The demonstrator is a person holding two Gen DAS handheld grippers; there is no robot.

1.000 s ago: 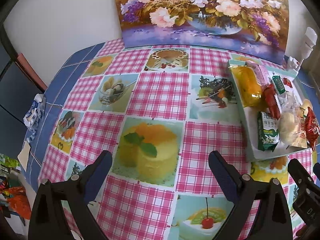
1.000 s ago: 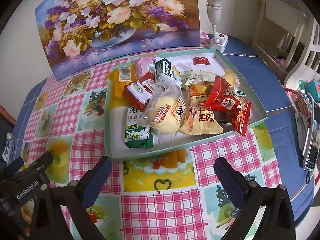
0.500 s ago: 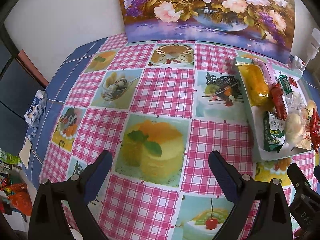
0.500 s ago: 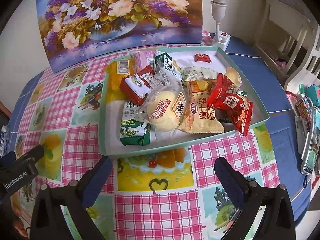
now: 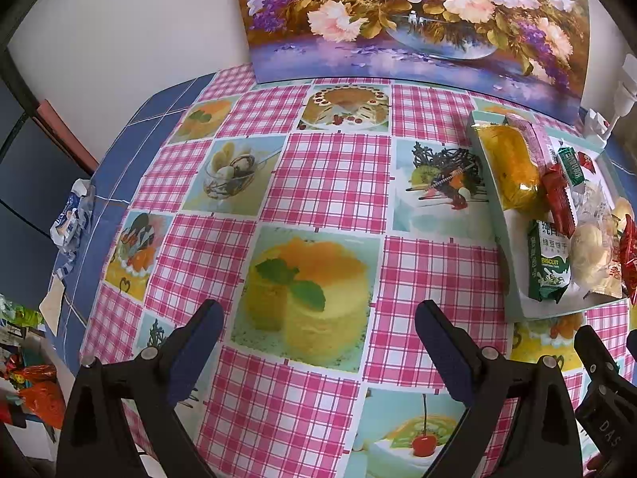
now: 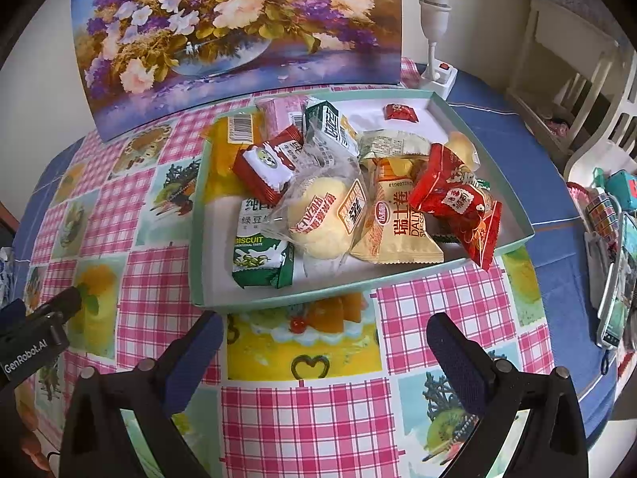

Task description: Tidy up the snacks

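Left gripper (image 5: 316,336): jaws spread, nothing held.
Right gripper (image 6: 324,348): jaws spread, nothing held.
Risk: neighbours dragged from the heaped shallow mint-green cardboard tray (image 6: 278,298); the clear-wrapped round yellow bun (image 6: 322,219) is overlapped.

A shallow mint-green cardboard tray (image 6: 497,159) sits on the checked-cloth bench (image 6: 438,310), in front of a flower painting (image 6: 239,24) propped against the wall. Inside, a green biscuit packet (image 6: 258,255) lies at the near left, a clear-wrapped yellow bun (image 6: 318,219) beside it, and a red crinkled snack bag (image 6: 458,203) to the right.
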